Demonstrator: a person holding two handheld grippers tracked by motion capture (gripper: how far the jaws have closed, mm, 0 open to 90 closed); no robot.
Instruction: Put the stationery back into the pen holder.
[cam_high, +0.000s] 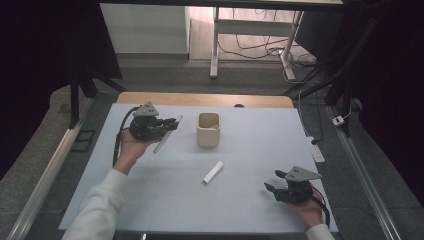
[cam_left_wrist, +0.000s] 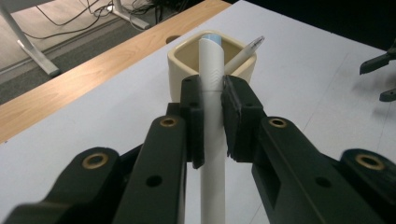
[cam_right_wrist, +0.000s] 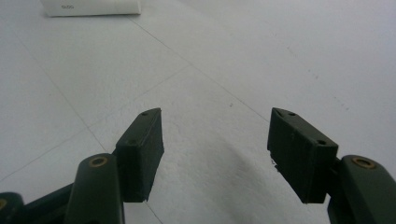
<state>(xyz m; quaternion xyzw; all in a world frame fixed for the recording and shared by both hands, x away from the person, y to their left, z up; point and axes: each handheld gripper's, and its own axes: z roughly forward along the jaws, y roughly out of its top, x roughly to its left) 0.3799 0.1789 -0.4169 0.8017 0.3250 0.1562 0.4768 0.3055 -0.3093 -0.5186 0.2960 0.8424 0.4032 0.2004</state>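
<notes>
Left gripper (cam_left_wrist: 212, 116) jaws clamped on white pen (cam_left_wrist: 211, 70), tip near cream cup (cam_high: 208, 129). Cup already holds pen, possibly capless. Right gripper (cam_high: 281, 186) jaws wide, empty, resting low on surface (cam_high: 250, 150). Risk: tilted pen strikes rim, tips cup.

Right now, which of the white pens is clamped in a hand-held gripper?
The white pen between the jaws of the left hand-held gripper, beside the cream cup. Another pen lies loose on the table mat; a third stands inside the cup.
</notes>
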